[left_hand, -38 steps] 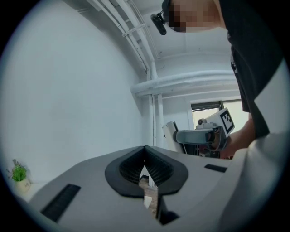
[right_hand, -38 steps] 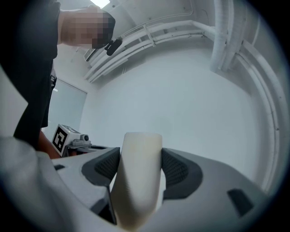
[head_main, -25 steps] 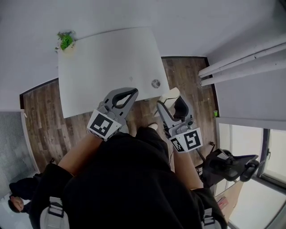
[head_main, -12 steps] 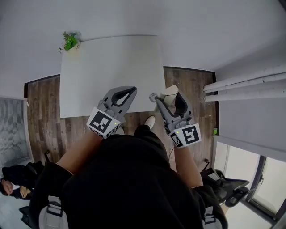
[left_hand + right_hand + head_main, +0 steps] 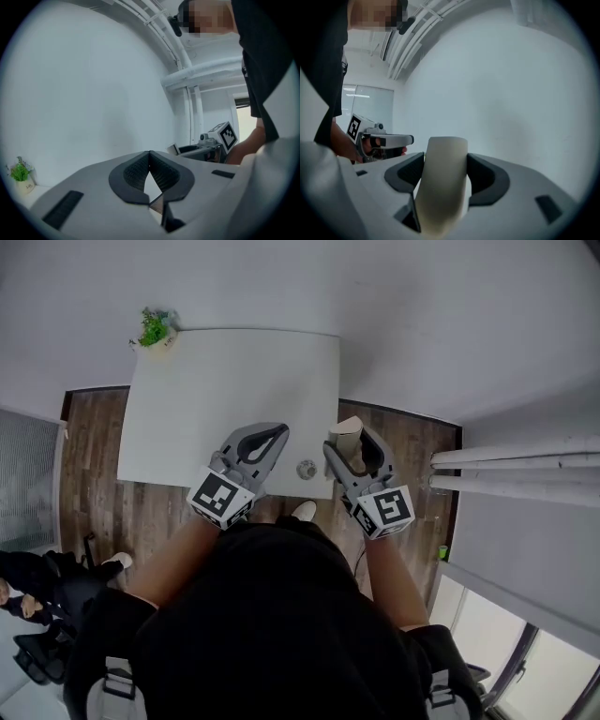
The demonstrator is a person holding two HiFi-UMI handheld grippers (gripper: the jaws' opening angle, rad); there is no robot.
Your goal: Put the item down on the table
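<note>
A cream, cup-like item (image 5: 348, 437) (image 5: 442, 183) stands upright between the jaws of my right gripper (image 5: 354, 439) (image 5: 443, 173), which is shut on it. The gripper holds it over the near right edge of the white table (image 5: 225, 399). My left gripper (image 5: 270, 439) (image 5: 150, 161) hovers over the table's near edge, shut with its tips touching and nothing between them. Both gripper views point up at the white wall, so the table surface is hidden there.
A small round object (image 5: 307, 469) lies on the table near its front edge, between the two grippers. A potted green plant (image 5: 155, 329) stands at the far left corner. White pipes (image 5: 516, 465) run along the right. Wood floor (image 5: 94, 465) surrounds the table.
The table has come closer under both grippers over the last second. The right gripper with the cream item now sits over the table's near right edge instead of over the floor.
</note>
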